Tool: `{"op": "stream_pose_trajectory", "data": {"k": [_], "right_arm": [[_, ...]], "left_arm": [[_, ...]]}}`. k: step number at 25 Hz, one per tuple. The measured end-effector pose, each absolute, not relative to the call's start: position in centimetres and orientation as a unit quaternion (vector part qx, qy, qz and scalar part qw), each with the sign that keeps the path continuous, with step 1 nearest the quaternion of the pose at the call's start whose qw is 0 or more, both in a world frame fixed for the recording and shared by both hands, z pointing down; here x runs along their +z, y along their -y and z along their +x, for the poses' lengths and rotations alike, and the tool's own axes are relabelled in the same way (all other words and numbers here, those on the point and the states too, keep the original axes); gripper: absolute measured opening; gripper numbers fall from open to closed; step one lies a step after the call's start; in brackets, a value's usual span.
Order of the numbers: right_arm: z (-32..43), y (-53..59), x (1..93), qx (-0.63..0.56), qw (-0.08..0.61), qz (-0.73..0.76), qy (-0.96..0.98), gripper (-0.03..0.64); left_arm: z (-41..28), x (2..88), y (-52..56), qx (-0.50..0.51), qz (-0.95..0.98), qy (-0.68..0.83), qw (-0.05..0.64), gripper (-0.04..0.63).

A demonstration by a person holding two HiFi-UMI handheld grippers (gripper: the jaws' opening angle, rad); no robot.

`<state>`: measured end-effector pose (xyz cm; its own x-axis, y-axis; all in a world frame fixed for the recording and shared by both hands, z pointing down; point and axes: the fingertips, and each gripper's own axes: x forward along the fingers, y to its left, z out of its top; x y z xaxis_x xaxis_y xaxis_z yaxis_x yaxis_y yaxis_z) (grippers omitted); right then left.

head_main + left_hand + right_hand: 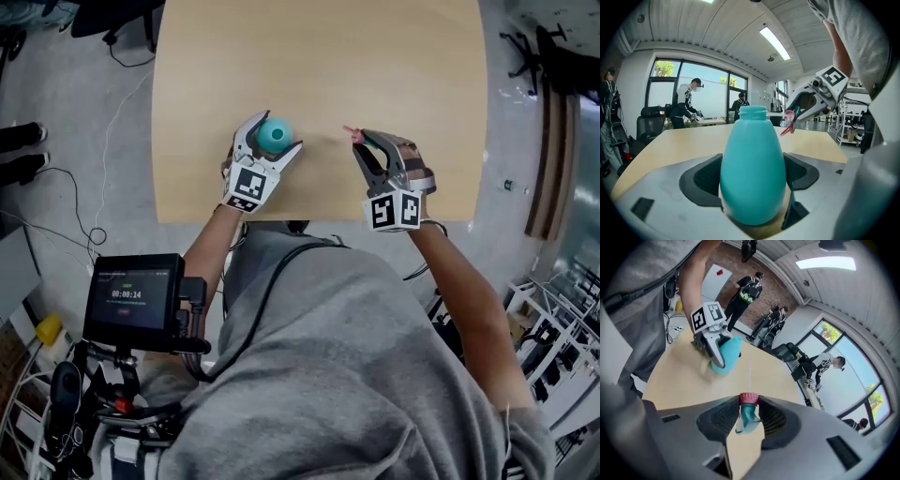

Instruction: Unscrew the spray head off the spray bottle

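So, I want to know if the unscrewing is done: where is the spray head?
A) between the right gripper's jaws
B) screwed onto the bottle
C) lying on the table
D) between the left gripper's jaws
A: the spray head sits clamped in the right gripper's jaws, and the teal bottle held by the left gripper shows a bare threaded neck.
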<state>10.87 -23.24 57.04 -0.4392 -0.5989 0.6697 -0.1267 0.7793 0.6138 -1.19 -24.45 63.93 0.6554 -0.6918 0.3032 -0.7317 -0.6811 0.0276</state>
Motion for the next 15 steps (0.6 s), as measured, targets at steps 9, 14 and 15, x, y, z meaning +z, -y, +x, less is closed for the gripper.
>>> {"op": "stream_pose_trajectory", "data": {"k": [9, 14, 15], "right_arm": [[12.7, 25.4, 66.2, -0.221, 0.587, 0.215, 0.749, 0.13], [11.3, 24.4, 68.4, -0.232, 0.603, 0.161, 0.747, 0.133], [11.1, 23.9, 69.0, -0.224, 0.603, 0.151, 0.75, 0.142]], "left_arm": [[-0.6, 64.0, 23.3, 0.144, 0.921, 0.354, 0.071, 0.385], [-0.5, 64.0, 22.7, 0.151, 0.931, 0.328, 0.061, 0.387], [-0.5, 64.1, 22.7, 0.151, 0.932, 0.324, 0.061, 0.388]]}}
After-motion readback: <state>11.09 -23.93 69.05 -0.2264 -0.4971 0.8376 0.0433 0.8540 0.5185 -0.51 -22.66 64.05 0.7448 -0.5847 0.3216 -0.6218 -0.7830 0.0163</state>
